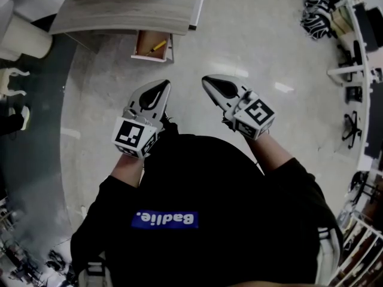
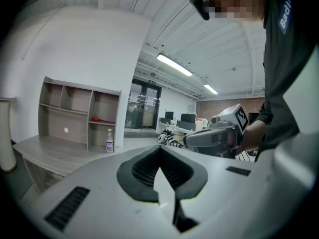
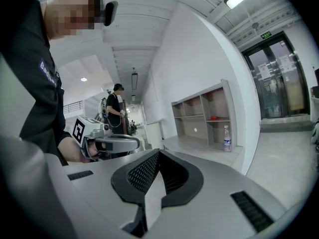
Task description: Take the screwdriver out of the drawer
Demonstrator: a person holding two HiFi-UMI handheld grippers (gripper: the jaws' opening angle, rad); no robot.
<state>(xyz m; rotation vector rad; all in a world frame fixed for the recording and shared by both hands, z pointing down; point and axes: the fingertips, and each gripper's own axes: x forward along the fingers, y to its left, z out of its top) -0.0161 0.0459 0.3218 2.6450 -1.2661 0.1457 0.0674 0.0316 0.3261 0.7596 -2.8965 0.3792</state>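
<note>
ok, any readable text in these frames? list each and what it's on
"Badlie." on the blue patch on the black shirt, upside down in the head view.
"Badl", same patch cut off, left gripper view.
Green sign, right gripper view: too small to read.
Water bottle label: too small to read.
Marker cubes on left gripper and right gripper: patterns only, no letters.

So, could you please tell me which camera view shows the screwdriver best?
The head view: the yellow screwdriver lies in the open drawer under the desk. Neither gripper view shows it, only the shelves.
</note>
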